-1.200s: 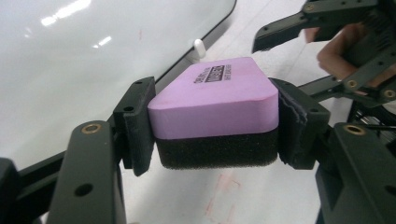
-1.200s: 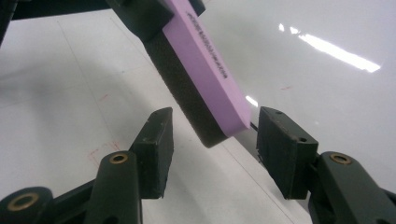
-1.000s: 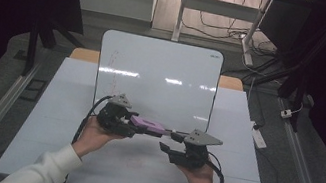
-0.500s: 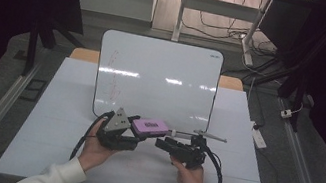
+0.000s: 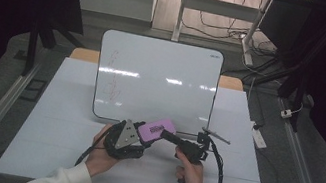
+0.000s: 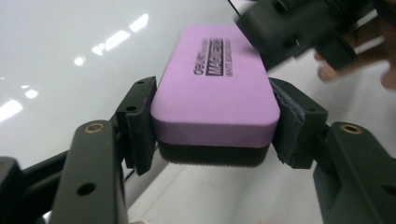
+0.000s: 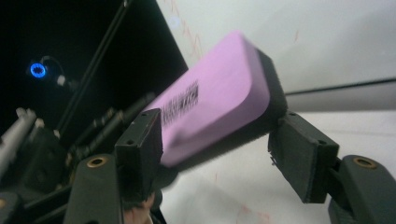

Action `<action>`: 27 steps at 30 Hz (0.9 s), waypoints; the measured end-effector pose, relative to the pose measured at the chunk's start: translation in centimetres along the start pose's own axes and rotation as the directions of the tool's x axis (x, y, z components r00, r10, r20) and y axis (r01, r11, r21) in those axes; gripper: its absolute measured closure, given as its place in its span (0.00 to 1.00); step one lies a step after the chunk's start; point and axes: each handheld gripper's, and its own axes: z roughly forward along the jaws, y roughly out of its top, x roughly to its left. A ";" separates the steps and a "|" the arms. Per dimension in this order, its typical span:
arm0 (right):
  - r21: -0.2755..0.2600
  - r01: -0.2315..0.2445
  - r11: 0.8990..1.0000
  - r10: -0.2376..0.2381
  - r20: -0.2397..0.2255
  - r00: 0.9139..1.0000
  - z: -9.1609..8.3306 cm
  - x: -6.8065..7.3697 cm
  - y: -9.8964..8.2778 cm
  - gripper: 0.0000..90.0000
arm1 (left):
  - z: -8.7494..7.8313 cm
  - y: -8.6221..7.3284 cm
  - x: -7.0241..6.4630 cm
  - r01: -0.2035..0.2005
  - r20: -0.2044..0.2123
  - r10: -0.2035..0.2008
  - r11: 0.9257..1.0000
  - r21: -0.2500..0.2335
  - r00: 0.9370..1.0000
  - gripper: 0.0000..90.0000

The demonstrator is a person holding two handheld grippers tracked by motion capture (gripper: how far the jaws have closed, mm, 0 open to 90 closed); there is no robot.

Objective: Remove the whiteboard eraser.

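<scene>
Your left hand-held gripper [image 6: 215, 123] clamps the purple whiteboard eraser [image 6: 216, 79], long axis toward your right hand-held gripper [image 7: 217, 154], whose jaws have just narrowed, straddling its end without pressing.

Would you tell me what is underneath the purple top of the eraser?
Under the purple eraser runs a black felt layer, its front edge showing between the left gripper pads. The felt's wiping face is turned down and hidden.

One purple eraser [image 5: 157, 131] at lower centre, one whiteboard [image 5: 158, 78] (faint red scribbles at its left) mid-frame, two grippers: left gripper [image 5: 142, 137], right gripper [image 5: 170, 137].
</scene>
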 end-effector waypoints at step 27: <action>-0.051 0.307 0.950 -0.304 0.060 0.951 0.1 1.8 -0.4 0.73 | 2.4 1.0 1.0 0.111 0.085 -0.125 0.981 0.158 0.988 0.26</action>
